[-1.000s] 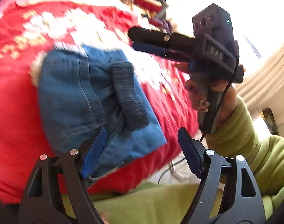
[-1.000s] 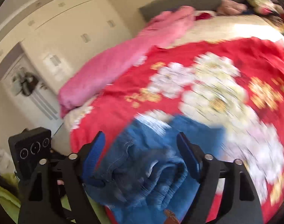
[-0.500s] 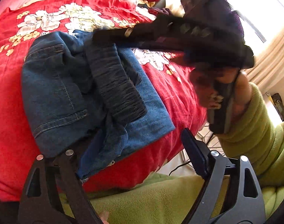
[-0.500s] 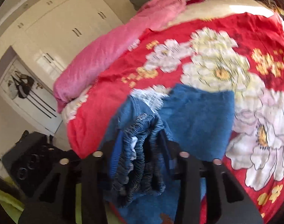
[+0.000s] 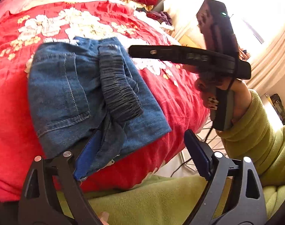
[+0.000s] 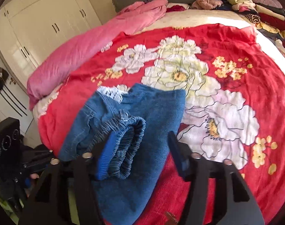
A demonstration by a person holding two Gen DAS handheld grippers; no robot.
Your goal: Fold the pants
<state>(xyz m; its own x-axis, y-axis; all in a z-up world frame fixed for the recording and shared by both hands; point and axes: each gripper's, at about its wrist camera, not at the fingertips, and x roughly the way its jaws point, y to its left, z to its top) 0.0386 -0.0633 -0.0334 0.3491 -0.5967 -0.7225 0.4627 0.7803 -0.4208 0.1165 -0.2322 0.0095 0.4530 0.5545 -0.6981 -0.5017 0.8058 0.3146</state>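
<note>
Pants: blue denim pants with a dark gathered elastic waistband (image 5: 89, 93) lie folded in a compact bundle near the front edge of the bed; the waistband (image 6: 123, 142) is rolled on top, a stitched pocket shows on the left half, and a patch of white lace peeks out at the far edge.
Bed cover: red plush blanket printed with large white and yellow flowers (image 6: 226, 43) spreads under the pants and across most of the bed.
Left gripper: black two-finger tongs with blue pads (image 5: 140, 157) stand spread wide at the near edge of the bundle; the left pad (image 5: 88, 157) touches the denim hem, the right pad is off the cloth, nothing is clamped.
Right gripper: the same kind of black tongs (image 6: 142, 151) are released, fingers apart; the left pad (image 6: 106, 155) rests against the rolled waistband, the right pad sits over the flat denim beside it. Seen from the left wrist, this tool hangs above the bed's right side, held by a hand in a green fleece sleeve (image 5: 255, 135).
Surroundings: a long pink quilt roll (image 6: 89, 48) lies along the bed's left side, stacked folded clothes (image 6: 258, 5) sit at the far right corner, and white wardrobe doors (image 6: 39, 20) stand behind.
</note>
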